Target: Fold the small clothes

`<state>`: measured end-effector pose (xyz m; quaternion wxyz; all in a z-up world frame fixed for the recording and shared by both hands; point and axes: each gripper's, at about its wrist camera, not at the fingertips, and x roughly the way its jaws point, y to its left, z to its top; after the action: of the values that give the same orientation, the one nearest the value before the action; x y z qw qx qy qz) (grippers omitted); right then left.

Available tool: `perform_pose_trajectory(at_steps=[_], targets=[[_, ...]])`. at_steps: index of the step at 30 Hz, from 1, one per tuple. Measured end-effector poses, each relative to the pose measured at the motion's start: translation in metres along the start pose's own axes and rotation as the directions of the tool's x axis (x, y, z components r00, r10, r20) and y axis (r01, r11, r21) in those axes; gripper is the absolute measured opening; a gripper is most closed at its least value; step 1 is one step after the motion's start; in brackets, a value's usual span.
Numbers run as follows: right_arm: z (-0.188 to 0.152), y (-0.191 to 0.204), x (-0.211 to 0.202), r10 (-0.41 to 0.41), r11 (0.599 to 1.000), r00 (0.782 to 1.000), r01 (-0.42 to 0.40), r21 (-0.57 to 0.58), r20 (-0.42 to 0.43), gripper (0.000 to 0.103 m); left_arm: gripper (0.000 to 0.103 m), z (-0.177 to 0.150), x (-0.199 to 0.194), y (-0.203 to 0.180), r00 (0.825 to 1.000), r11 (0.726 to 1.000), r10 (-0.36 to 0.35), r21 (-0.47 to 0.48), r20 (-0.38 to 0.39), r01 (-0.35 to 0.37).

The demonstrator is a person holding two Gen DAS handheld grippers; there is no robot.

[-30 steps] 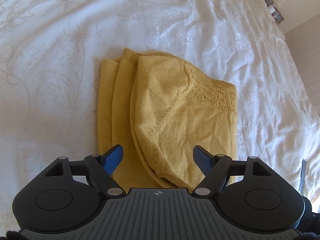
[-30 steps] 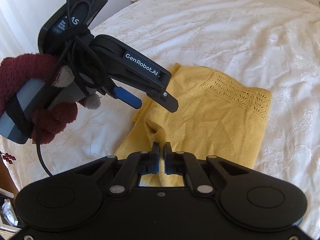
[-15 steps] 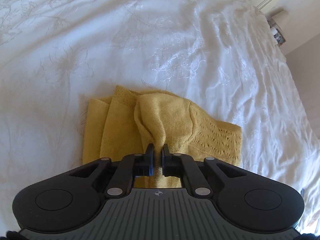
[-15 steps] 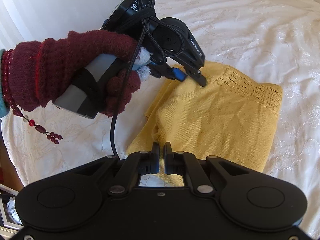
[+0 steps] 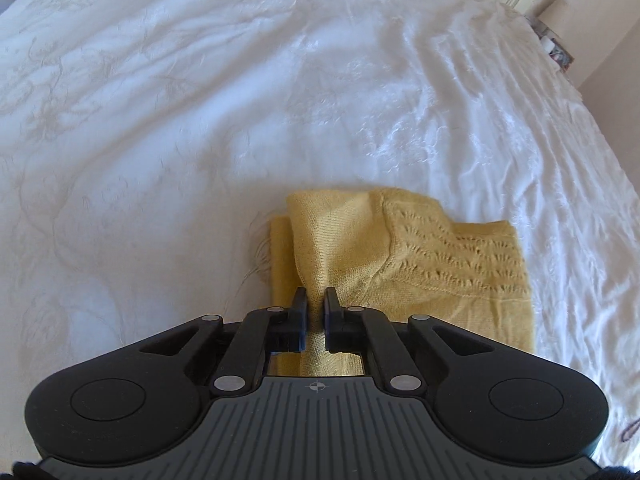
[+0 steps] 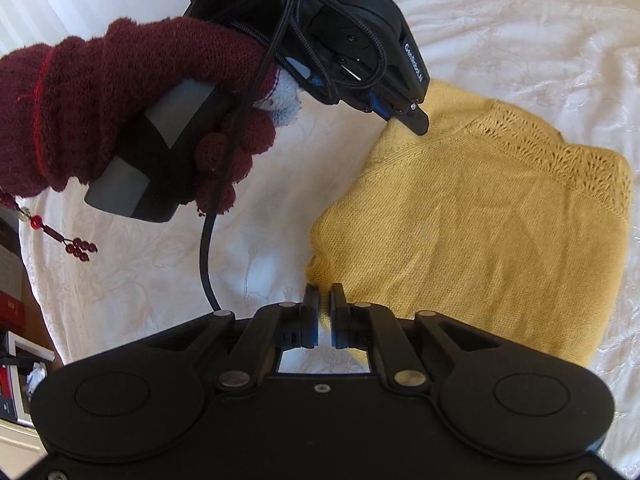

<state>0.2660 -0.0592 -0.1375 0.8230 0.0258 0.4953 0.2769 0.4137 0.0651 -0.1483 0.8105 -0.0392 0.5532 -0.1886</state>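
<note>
A yellow knit garment (image 5: 432, 272) lies partly folded on the white bedspread (image 5: 240, 100); it also shows in the right wrist view (image 6: 480, 220). My left gripper (image 5: 315, 300) is shut on a fold of the garment's left edge and lifts it. In the right wrist view the left gripper (image 6: 412, 114) pinches the garment's far corner, held by a hand in a dark red glove (image 6: 120, 120). My right gripper (image 6: 324, 300) is shut on the garment's near corner.
The embroidered bedspread (image 6: 520, 20) spreads all around the garment. A bedside shelf with small items (image 5: 556, 48) stands at the far right. Boxes and clutter (image 6: 12, 340) sit beside the bed at lower left.
My left gripper closed on the garment's edge and pulled it up and over to the right. The garment now looks narrower. My right gripper stayed shut on its corner.
</note>
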Motion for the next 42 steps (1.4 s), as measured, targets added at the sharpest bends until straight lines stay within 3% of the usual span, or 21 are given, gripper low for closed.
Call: perform_pose_trajectory(at_steps=[3,6,7,9,11,13,15,19,23,27,30,36,39,42], targets=[[0.000,-0.003,0.011,0.010,1.000,0.999,-0.009,0.013,-0.051,0.022,0.013,0.001,0.007,0.011,1.000,0.999,-0.002,-0.054,-0.003,0.001],[-0.001,-0.011,-0.005,0.061,0.997,0.998,-0.060,0.038,-0.019,0.058,0.029,0.002,0.005,0.018,0.999,0.997,0.023,-0.074,0.030,-0.021],[-0.003,-0.015,-0.013,0.085,0.995,0.996,-0.084,0.051,-0.004,0.067,0.029,0.003,0.003,0.021,0.999,0.997,0.028,-0.078,0.041,-0.024],[-0.006,-0.023,-0.027,0.097,0.992,0.995,-0.098,0.073,0.020,0.071,0.031,0.002,-0.005,0.028,0.998,0.995,0.009,-0.099,0.063,-0.003],[-0.006,-0.034,-0.040,0.079,0.991,0.996,-0.082,0.101,0.041,0.073,0.039,0.000,-0.014,0.033,0.997,0.993,-0.010,-0.114,0.078,0.019],[-0.007,-0.048,-0.052,0.056,0.988,0.996,-0.065,0.137,0.069,0.084,0.055,-0.006,-0.027,0.032,0.994,0.994,-0.007,-0.105,0.109,0.019],[-0.004,-0.063,-0.064,0.026,0.978,0.994,-0.047,0.201,0.105,0.088,0.067,-0.014,-0.038,0.030,0.993,0.996,-0.012,-0.087,0.120,0.023],[-0.001,-0.105,-0.077,-0.034,0.941,0.989,-0.018,0.339,0.146,0.100,0.077,-0.035,-0.046,0.022,0.995,0.994,-0.050,-0.088,0.089,0.058],[0.002,-0.143,-0.073,-0.071,0.901,0.985,-0.004,0.433,0.155,0.101,0.082,-0.061,-0.042,0.018,0.993,0.985,-0.114,-0.128,0.015,0.115],[0.004,-0.173,-0.063,-0.068,0.871,0.986,-0.015,0.490,0.150,0.102,0.085,-0.083,-0.036,0.015,0.993,0.981,-0.116,-0.163,-0.029,0.110],[0.004,-0.188,-0.054,-0.050,0.853,0.989,-0.032,0.521,0.142,0.102,0.093,-0.090,-0.029,0.015,0.990,0.974,-0.135,-0.188,-0.051,0.123],[0.005,-0.215,-0.028,0.022,0.810,0.991,-0.095,0.579,0.131,0.102,0.094,-0.086,-0.007,0.006,0.977,0.966,-0.205,-0.175,-0.062,0.191],[0.005,-0.221,-0.018,0.061,0.793,0.990,-0.125,0.596,0.127,0.103,0.094,-0.078,0.010,0.000,0.962,0.952,-0.265,-0.175,-0.067,0.250],[0.008,-0.225,-0.008,0.088,0.789,0.988,-0.147,0.596,0.127,0.103,0.099,-0.069,0.027,-0.005,0.954,0.947,-0.289,-0.172,-0.083,0.272]])
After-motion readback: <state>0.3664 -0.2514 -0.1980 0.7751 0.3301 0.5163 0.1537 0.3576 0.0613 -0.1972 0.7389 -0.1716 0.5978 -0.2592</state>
